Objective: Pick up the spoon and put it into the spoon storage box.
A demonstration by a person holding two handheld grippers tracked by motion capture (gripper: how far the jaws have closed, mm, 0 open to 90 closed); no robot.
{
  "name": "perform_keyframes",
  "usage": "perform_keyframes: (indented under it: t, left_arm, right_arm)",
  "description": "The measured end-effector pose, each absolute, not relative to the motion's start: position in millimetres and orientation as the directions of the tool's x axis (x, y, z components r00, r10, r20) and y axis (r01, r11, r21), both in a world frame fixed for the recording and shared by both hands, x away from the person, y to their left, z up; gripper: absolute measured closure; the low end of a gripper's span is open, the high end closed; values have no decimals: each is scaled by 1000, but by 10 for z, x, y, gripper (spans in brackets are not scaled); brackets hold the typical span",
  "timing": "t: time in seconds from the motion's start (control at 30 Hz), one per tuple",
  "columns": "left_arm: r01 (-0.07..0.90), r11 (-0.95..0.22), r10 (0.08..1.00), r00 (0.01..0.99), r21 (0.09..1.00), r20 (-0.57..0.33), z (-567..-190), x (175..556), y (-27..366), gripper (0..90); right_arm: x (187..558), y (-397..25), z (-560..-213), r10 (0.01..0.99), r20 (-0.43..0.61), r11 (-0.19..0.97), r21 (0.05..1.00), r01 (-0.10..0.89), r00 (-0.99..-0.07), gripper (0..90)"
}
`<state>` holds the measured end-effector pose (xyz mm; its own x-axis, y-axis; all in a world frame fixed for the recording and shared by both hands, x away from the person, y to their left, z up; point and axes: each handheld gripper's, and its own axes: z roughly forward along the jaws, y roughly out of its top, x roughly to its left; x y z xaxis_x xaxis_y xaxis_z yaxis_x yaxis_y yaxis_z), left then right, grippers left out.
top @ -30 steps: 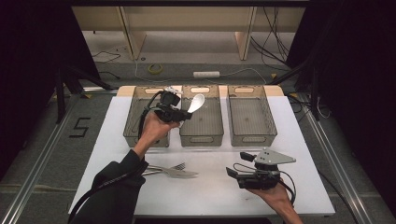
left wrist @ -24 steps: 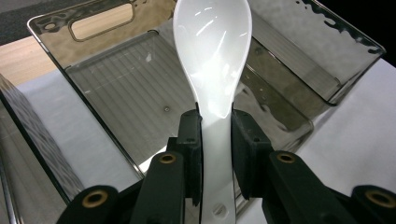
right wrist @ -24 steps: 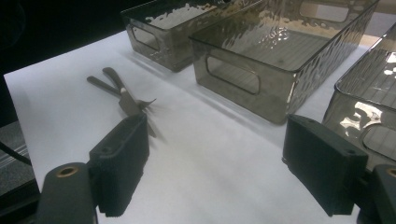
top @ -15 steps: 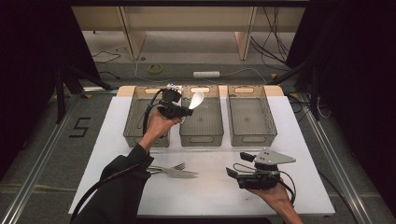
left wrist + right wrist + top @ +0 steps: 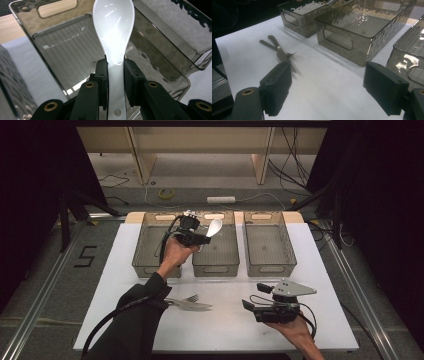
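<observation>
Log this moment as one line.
left gripper: shut on spoon | over middle bin | right gripper: open, idle | fork, knife on table

fork [image 5: 192, 298], knife [image 5: 196, 306], right bin [image 5: 267, 245]

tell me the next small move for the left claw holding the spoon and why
Probably lower it a little and open. The left claw is shut on the white spoon, whose bowl already hangs over the middle bin, so it should drop inside.

Spoon [image 5: 113, 27] glossy smooth white plastic, bins [image 5: 362, 27] translucent smoky plastic with rippled walls, jaws matt black, fork [image 5: 280, 55] dull metal, table cover [image 5: 225, 320] matt white.
</observation>
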<state>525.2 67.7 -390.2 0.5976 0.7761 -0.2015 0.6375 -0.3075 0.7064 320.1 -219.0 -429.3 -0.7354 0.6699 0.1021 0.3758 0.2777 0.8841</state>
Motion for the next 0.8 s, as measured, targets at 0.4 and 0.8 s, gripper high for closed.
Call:
perform_keyframes:
  t: [0.4, 0.8]
  left_arm:
    - [656, -296, 774, 591, 695, -228, -4024, 5288, 576, 740]
    - [679, -321, 783, 582, 661, -218, -4121, 5324, 495, 737]
  right_arm:
    - [3198, -2196, -4291, 667, 103, 279, 884, 375, -738, 237]
    - [3197, -2194, -4288, 667, 103, 278, 884, 375, -738, 237]
